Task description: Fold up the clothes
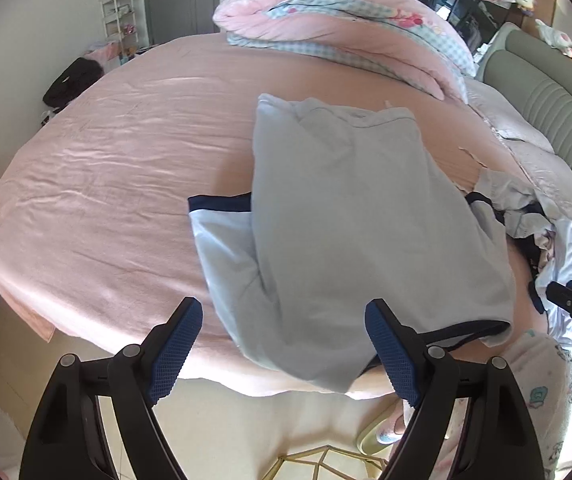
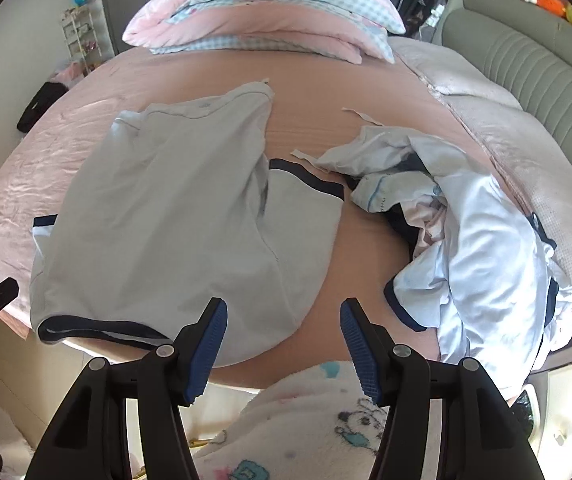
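One shirt [image 2: 166, 208] spread flat, one clothes heap [image 2: 470, 240] — both grippers' jaws released.

Shirt [image 2: 174, 216] lies on bed [image 2: 366, 248]; clothes pile [image 2: 478, 248] to its right.

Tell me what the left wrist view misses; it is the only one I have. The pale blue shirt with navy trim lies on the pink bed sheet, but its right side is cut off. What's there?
Observer: The right sleeve lies spread flat beside the pale blue shirt, its navy cuff showing.
Operator: And the crumpled pile at my right edge?
Observer: That heap of pale blue and white clothes is unfolded and lies apart from the shirt, with bare pink bed sheet between them.
Operator: Is the right gripper holding anything?
Observer: No. The right gripper is open and empty, over the bed's near edge, at the shirt's hem.
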`<state>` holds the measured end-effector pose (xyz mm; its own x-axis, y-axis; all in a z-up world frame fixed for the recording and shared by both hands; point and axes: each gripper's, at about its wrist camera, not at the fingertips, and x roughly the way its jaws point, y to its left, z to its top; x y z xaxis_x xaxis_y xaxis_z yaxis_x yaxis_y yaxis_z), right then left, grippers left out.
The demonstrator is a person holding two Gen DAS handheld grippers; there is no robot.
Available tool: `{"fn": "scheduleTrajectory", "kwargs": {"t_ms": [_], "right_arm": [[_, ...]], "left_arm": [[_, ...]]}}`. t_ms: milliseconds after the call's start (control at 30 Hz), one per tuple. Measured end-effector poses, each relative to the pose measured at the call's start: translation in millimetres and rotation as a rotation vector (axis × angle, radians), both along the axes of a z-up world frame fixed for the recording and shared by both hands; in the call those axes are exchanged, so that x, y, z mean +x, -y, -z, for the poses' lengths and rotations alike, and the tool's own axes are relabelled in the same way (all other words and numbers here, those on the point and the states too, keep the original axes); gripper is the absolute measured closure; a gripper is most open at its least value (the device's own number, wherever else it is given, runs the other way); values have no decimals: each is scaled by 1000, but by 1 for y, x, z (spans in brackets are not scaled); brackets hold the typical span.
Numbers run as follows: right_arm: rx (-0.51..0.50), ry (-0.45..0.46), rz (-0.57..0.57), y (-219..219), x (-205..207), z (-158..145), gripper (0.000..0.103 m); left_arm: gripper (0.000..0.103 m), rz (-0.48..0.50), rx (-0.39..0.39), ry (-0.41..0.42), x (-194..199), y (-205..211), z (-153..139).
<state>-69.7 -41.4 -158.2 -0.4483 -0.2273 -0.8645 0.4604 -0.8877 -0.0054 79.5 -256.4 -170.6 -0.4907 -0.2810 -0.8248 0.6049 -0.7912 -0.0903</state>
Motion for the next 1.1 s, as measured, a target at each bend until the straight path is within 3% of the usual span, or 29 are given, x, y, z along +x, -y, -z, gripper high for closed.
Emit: {"fn": "scheduleTrajectory", "kwargs": {"t_ms": [400,1100], "right_arm": [[-52,92,106,-27,-37,20,45],[-159,263,224,-34,-96,65,45]], "left_arm": [[20,-152,66,35,22,55,25],[20,-215,247,46,6,104,77]]}}
